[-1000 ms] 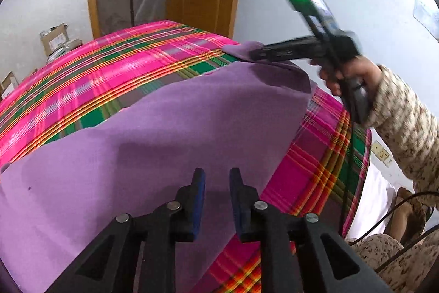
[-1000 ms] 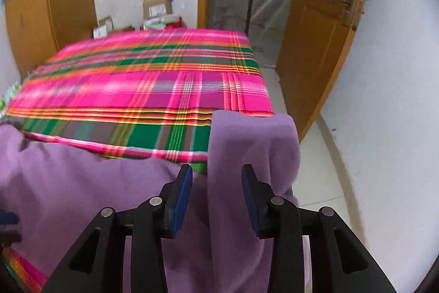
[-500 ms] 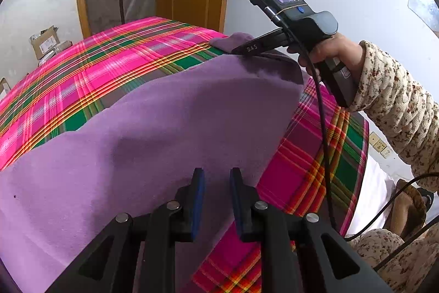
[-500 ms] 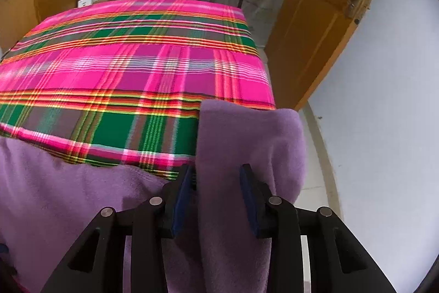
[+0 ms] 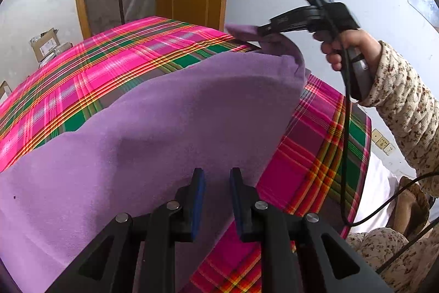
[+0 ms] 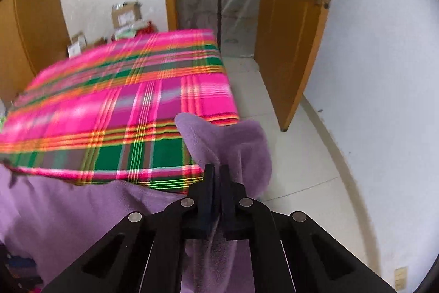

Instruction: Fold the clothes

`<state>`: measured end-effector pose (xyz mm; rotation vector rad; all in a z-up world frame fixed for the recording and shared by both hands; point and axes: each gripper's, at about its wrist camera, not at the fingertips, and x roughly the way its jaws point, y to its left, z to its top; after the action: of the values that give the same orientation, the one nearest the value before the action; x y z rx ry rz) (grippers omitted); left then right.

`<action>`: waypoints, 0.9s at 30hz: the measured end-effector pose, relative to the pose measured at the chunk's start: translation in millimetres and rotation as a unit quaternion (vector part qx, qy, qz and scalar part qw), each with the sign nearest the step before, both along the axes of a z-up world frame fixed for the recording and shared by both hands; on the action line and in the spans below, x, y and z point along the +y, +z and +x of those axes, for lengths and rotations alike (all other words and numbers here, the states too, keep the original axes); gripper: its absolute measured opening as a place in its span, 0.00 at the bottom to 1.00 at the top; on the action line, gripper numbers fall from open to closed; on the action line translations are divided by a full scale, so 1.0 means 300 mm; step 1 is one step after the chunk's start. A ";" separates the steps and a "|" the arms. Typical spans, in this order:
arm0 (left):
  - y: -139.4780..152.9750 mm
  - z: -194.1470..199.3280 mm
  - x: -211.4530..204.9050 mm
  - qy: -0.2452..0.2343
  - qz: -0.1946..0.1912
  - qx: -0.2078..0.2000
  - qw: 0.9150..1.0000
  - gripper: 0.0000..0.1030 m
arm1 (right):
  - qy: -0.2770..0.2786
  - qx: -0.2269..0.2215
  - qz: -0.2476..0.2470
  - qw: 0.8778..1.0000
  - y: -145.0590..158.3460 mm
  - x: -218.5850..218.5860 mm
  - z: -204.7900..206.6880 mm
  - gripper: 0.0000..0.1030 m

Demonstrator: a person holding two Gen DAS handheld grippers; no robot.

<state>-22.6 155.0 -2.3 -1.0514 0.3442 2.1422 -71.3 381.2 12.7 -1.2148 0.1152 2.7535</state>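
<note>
While the right gripper (image 6: 216,172) pinches a bunched corner of the soft purple fleece garment (image 5: 153,133) between its fingers, the cloth lies spread over a bed covered in pink-and-green plaid (image 5: 90,67). The left gripper (image 5: 216,183) hovers above the fleece, fingers narrowly apart, holding nothing.

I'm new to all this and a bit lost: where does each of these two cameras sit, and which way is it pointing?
Left wrist: on the left gripper, looking down across the purple cloth; shows the right gripper, hand and sleeve.
Right wrist: on the right gripper, shut on the cloth's corner, facing the door.
Shared: cloth, plaid bed, door.
</note>
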 end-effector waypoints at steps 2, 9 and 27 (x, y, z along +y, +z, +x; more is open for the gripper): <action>0.000 0.002 0.001 0.000 0.000 0.001 1.000 0.19 | -0.009 0.011 -0.013 1.000 0.012 0.029 0.025 0.04; 0.001 0.011 0.000 0.001 0.003 0.001 1.000 0.19 | -0.050 0.035 -0.074 0.995 0.004 0.147 0.139 0.04; 0.001 0.020 0.002 0.002 0.003 0.001 1.000 0.19 | -0.162 0.064 -0.243 0.954 -0.131 0.390 0.292 0.04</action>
<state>-16.6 155.5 -1.8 -1.0485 0.3368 2.1459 16.3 498.2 -26.7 -0.9872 0.9617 2.5774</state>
